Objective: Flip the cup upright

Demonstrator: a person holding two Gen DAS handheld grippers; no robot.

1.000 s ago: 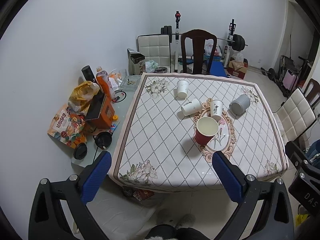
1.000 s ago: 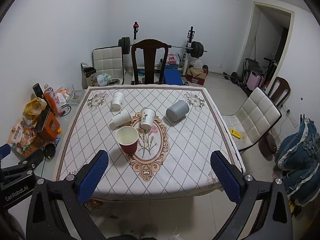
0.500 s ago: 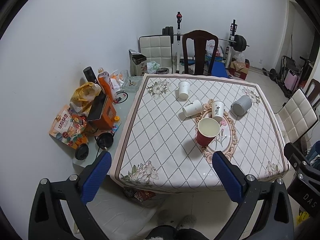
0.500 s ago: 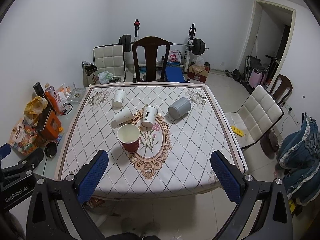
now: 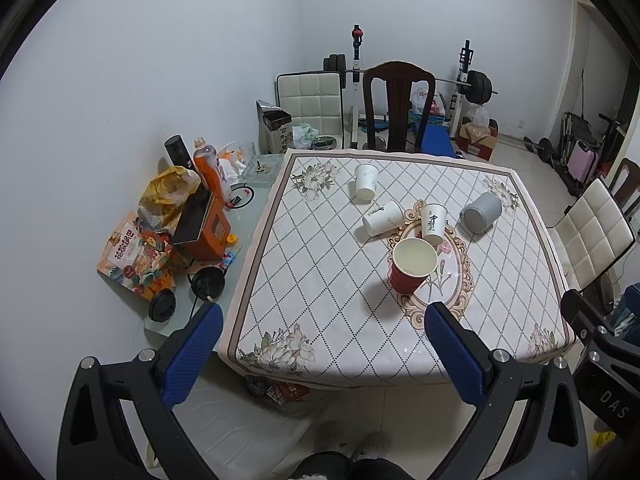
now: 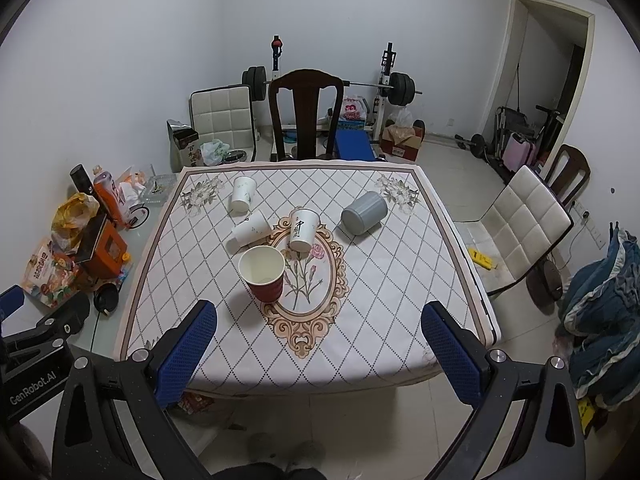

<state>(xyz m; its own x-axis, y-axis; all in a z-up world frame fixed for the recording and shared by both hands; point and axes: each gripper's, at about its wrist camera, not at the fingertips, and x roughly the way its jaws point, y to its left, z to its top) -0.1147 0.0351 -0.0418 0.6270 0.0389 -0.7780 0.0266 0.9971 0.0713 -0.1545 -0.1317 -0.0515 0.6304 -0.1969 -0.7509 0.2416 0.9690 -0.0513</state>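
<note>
Both tongs wide apart and holding nothing: left gripper [image 5: 323,332] and right gripper [image 6: 319,330] hanging off the near edge of the table [image 6: 208,344], above bare tiled floor. Open cloth between that near edge and the red cup [image 6: 263,274], which stands upright, mouth up, pale inside, at the near-left rim of the oval medallion [image 6: 316,320].

Just beyond the red cup, a printed white cup [image 6: 303,229] mouth-down on the medallion. Left of that, a white paper cup [image 6: 250,231] lying on its side. Farther back-left, another white cup [image 6: 242,193], tipped over. Right of the medallion, a grey ribbed cup [image 6: 364,213] on its side, well apart from the rest.

Smooth diamond-patterned cloth with floral corners. Dark wooden chair [image 6: 306,114] at the far edge, padded white chair [image 6: 524,220] off the right edge, snack bags and an orange bottle [image 5: 208,168] crowding the glass side table [image 5: 256,200] off the left edge.
</note>
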